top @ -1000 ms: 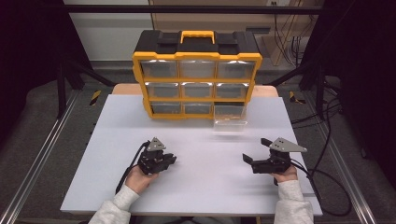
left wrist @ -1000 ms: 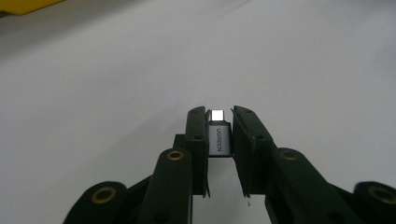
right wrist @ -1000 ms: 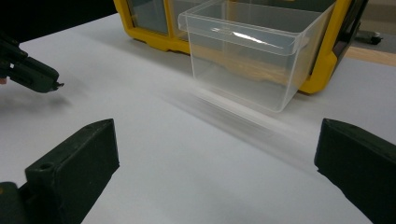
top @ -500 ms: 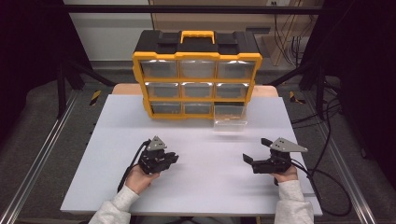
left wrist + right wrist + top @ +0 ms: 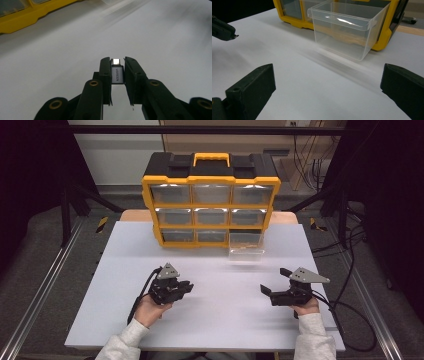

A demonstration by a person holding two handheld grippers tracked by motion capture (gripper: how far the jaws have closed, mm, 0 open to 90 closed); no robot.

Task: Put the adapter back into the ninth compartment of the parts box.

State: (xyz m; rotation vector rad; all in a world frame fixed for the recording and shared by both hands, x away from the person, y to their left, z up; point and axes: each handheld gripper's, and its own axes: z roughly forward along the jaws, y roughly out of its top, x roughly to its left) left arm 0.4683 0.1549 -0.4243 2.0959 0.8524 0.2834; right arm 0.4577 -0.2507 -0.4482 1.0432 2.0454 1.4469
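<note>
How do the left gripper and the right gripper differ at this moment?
The left gripper is shut on a small grey adapter; the right gripper holds nothing. The left jaws stand close together; the right jaws stand wide apart, facing the clear drawer. Both are black, hand-held, over the white table.

Even overhead light on the white table [image 5: 210, 320], dark surroundings, blurred edges in both gripper views.

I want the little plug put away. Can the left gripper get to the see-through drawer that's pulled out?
Probably yes. Bare white table lies between the left gripper, shut on the small adapter, and the clear drawer, whose top is open.
</note>
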